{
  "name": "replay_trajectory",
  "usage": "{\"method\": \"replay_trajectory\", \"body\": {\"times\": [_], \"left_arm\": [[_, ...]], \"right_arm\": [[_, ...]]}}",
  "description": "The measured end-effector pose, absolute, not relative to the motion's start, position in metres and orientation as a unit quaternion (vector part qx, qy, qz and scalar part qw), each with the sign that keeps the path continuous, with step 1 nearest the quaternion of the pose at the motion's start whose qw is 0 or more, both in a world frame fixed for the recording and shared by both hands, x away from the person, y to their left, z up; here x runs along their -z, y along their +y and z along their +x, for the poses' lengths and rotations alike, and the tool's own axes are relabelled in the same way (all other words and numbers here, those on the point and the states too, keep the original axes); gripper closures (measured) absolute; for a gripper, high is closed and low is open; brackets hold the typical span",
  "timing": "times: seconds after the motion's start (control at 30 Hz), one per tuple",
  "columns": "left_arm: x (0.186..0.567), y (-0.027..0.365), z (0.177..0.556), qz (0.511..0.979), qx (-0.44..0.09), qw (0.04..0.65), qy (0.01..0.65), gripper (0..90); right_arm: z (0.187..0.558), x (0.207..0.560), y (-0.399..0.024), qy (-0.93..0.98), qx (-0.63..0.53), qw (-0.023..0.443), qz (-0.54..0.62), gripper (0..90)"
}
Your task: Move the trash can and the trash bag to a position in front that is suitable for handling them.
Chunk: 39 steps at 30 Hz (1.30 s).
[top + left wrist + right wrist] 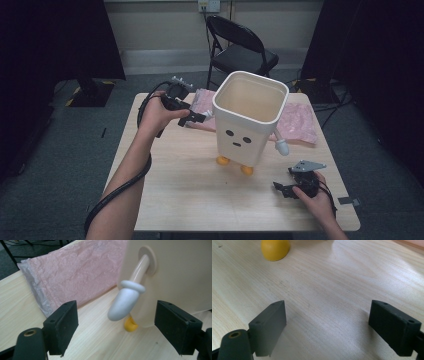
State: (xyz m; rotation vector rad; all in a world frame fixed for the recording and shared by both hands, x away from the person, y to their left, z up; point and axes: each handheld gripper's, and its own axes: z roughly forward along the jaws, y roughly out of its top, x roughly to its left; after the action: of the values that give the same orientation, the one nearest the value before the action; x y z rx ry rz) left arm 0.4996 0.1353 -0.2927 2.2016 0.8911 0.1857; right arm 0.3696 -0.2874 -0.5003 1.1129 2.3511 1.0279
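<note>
The cream plastic bin with a face [248, 117] stands near the wooden table's [190, 200] far edge, and the left gripper [197, 118] and right gripper [281, 189] gape empty, its white arm [124, 302] not grabbed.

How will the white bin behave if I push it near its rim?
The bin looks likely to tip: it is tall, wider at the top, and stands on small orange feet. It appears to be empty thin plastic, so probably light and easy to slide on the smooth table. Its side arm may flex or swing.
</note>
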Motion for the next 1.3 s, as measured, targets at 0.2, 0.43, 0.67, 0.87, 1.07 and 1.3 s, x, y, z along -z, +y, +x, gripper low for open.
{"method": "replay_trajectory", "body": {"times": [0.2, 0.43, 0.67, 0.87, 1.07, 1.3], "left_arm": [[0.276, 0.133, 0.501, 0.86, -0.067, 0.369, 0.346, 18.6], [0.251, 0.131, 0.501, 0.859, -0.069, 0.374, 0.342, 18.6], [0.224, 0.126, 0.502, 0.865, -0.068, 0.361, 0.341, 18.3], [0.206, 0.116, 0.5, 0.858, -0.061, 0.375, 0.346, 19.0], [0.192, 0.099, 0.495, 0.859, -0.061, 0.378, 0.34, 18.2], [0.188, 0.078, 0.494, 0.861, -0.055, 0.373, 0.343, 22.1]], "right_arm": [[0.37, 0.5, -0.288, 0.829, -0.363, 0.171, 0.391, 13.4], [0.37, 0.5, -0.288, 0.829, -0.363, 0.171, 0.391, 13.3], [0.37, 0.5, -0.288, 0.829, -0.363, 0.17, 0.391, 13.3], [0.37, 0.5, -0.288, 0.829, -0.363, 0.17, 0.391, 13.3], [0.37, 0.5, -0.288, 0.829, -0.362, 0.171, 0.39, 13.3], [0.37, 0.5, -0.288, 0.829, -0.363, 0.171, 0.39, 13.3]]}}
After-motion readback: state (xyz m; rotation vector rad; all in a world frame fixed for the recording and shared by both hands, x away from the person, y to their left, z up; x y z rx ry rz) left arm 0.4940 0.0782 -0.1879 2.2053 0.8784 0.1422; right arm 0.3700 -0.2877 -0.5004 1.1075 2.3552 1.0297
